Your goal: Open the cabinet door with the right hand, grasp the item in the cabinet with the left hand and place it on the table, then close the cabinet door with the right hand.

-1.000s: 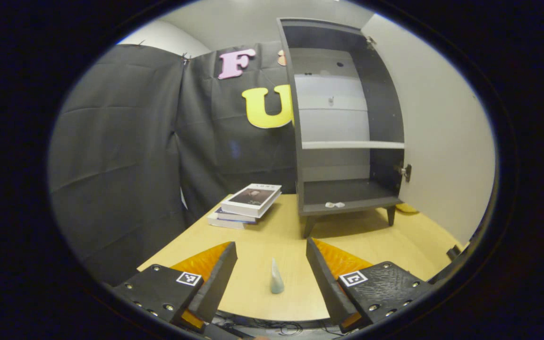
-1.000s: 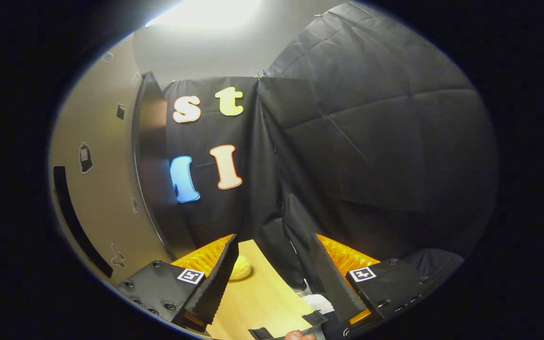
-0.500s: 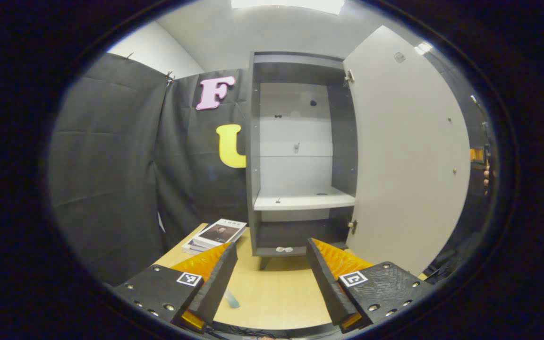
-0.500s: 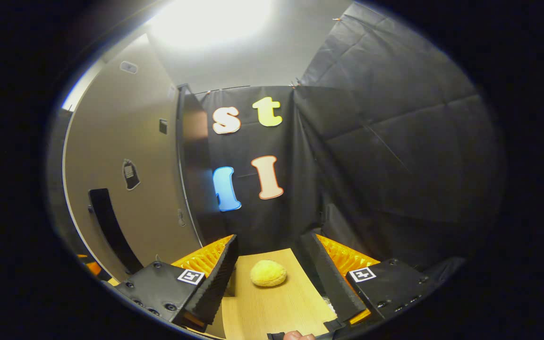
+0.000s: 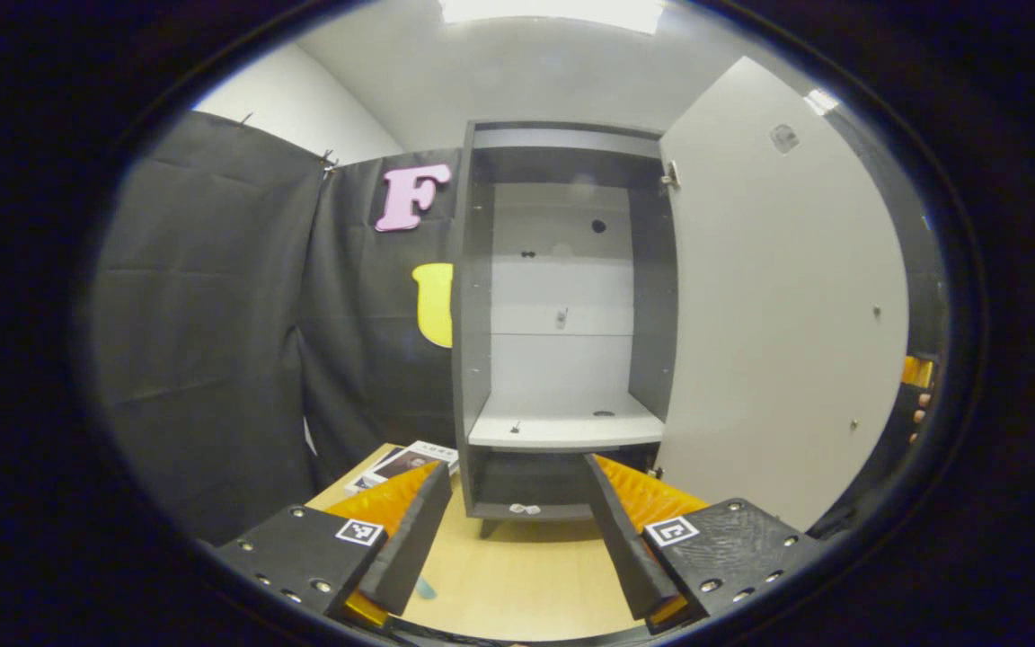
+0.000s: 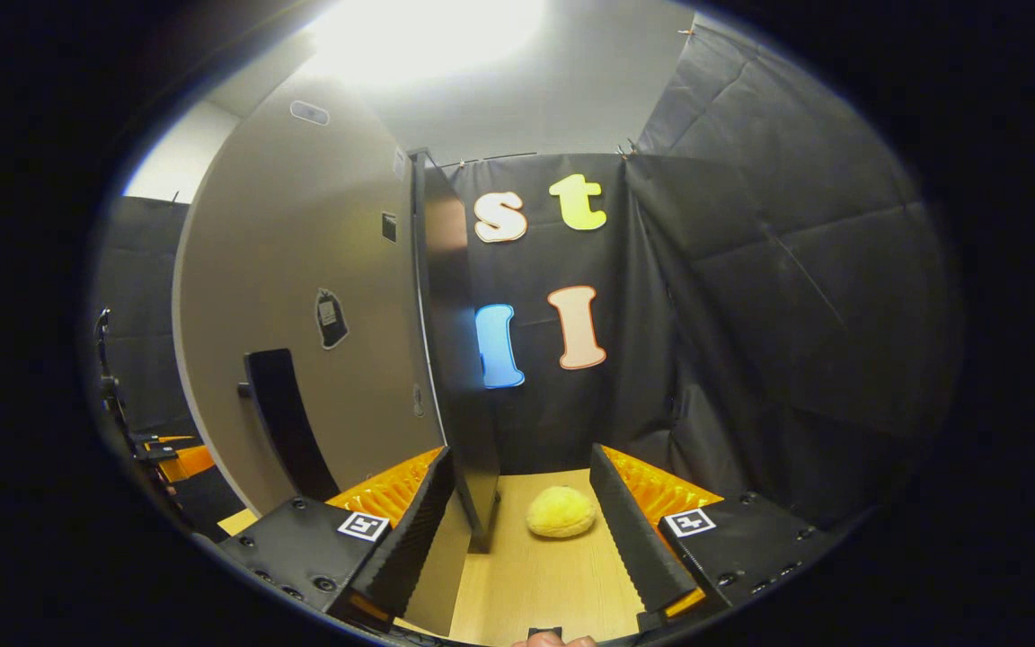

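Note:
The grey cabinet (image 5: 473, 359) stands on the wooden table (image 5: 535, 584) with its pale door (image 5: 778, 314) swung open to the right and its shelves bare. A small pale-blue item (image 5: 425, 589) lies on the table, mostly hidden behind a finger of my left gripper (image 5: 516, 467), which is open and holds nothing. In the right gripper view the door's outer face (image 6: 302, 270) carries a black handle (image 6: 288, 431) left of my right gripper (image 6: 520, 452). That gripper is open, apart from the handle, with the cabinet's dark side (image 6: 455, 359) between its fingers farther off.
A stack of books (image 5: 405, 460) lies left of the cabinet. A yellow round thing (image 6: 561, 512) sits on the table behind the door's hinge side. A tiny white piece (image 5: 525, 509) rests on the cabinet's bottom board. Black cloth walls close in on all sides.
My left gripper has pulled back and tilted up, so the pale-blue item slid from between its fingers to behind one. My right gripper turned left, bringing the door's handle nearer.

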### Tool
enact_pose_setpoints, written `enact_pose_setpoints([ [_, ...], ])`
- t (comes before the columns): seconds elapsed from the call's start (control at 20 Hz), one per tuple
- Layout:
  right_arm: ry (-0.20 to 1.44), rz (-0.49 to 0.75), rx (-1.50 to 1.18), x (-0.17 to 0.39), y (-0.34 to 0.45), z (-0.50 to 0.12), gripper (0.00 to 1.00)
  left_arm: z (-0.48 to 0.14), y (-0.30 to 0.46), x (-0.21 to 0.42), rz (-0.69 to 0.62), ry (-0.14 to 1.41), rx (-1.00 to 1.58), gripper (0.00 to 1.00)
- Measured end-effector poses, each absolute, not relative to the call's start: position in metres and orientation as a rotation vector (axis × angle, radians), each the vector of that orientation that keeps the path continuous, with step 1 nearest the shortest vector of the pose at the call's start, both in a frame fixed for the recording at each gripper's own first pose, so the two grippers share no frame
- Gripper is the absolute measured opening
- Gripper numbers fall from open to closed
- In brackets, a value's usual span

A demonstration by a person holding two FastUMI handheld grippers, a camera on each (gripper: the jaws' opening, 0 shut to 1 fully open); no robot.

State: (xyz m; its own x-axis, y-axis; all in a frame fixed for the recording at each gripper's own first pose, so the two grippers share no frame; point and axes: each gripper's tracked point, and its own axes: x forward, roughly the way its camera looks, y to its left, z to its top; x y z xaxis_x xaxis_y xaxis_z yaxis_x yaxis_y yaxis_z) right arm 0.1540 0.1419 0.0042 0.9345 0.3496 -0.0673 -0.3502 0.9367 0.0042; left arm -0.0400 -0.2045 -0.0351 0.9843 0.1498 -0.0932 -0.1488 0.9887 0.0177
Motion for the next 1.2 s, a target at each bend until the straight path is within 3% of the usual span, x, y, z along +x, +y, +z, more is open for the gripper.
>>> enact_pose_setpoints([
  [0.05, 0.067, 0.359, -0.011, 0.152, 0.144, 0.006, 0.95, -0.037, -0.200, -0.036, 0.150, 0.098, -0.013, 0.88],
  [0.1, 0.075, 0.364, -0.002, 0.148, 0.148, 0.008, 0.88, -0.039, -0.195, -0.031, 0.144, 0.113, -0.038, 0.90],
  [0.15, 0.074, 0.372, 0.016, 0.144, 0.156, 0.013, 0.95, -0.044, -0.189, -0.029, 0.136, 0.131, -0.064, 0.90],
  [0.25, 0.055, 0.379, 0.037, 0.138, 0.167, 0.028, 0.95, -0.048, -0.169, -0.022, 0.129, 0.149, -0.097, 0.88],
  [0.3, 0.047, 0.368, 0.030, 0.135, 0.168, 0.032, 0.88, -0.049, -0.158, -0.021, 0.131, 0.152, -0.101, 0.89],
  [0.35, 0.047, 0.344, 0.031, 0.134, 0.166, 0.032, 0.88, -0.054, -0.148, -0.017, 0.128, 0.158, -0.101, 0.90],
  [0.4, 0.051, 0.328, 0.050, 0.130, 0.167, 0.033, 0.95, -0.056, -0.139, -0.015, 0.123, 0.163, -0.097, 0.90],
  [0.5, 0.057, 0.310, 0.082, 0.125, 0.181, 0.031, 0.95, -0.057, -0.118, -0.011, 0.118, 0.168, -0.072, 0.88],
  [0.6, 0.045, 0.268, 0.091, 0.119, 0.175, 0.036, 0.93, -0.055, -0.099, -0.009, 0.113, 0.162, -0.058, 0.90],
  [0.65, 0.045, 0.248, 0.102, 0.120, 0.176, 0.033, 0.87, -0.058, -0.092, -0.007, 0.106, 0.163, -0.075, 0.88],
  [0.7, 0.040, 0.226, 0.109, 0.118, 0.175, 0.032, 0.94, -0.062, -0.088, -0.006, 0.094, 0.167, -0.107, 0.90],
  [0.8, 0.020, 0.182, 0.109, 0.116, 0.177, 0.033, 0.84, -0.072, -0.078, -0.004, 0.080, 0.185, -0.164, 0.90],
  [0.85, 0.015, 0.169, 0.101, 0.113, 0.181, 0.033, 0.92, -0.076, -0.068, -0.004, 0.086, 0.191, -0.173, 0.90],
  [0.9, 0.013, 0.167, 0.100, 0.110, 0.187, 0.033, 0.84, -0.079, -0.059, -0.003, 0.090, 0.198, -0.174, 0.88],
  [0.95, 0.022, 0.173, 0.097, 0.107, 0.197, 0.030, 0.92, -0.081, -0.053, -0.004, 0.091, 0.207, -0.172, 0.88],
  [1.0, 0.022, 0.183, 0.093, 0.103, 0.206, 0.030, 0.92, -0.083, -0.047, -0.004, 0.088, 0.211, -0.171, 0.88],
  [1.05, 0.022, 0.198, 0.076, 0.100, 0.215, 0.029, 0.84, -0.082, -0.041, -0.003, 0.087, 0.211, -0.170, 0.88],
  [1.1, 0.010, 0.213, 0.060, 0.097, 0.225, 0.031, 0.92, -0.080, -0.034, -0.003, 0.087, 0.208, -0.166, 0.90],
  [1.2, 0.001, 0.234, 0.063, 0.093, 0.244, 0.028, 0.92, -0.075, -0.018, -0.005, 0.100, 0.199, -0.146, 0.90],
])
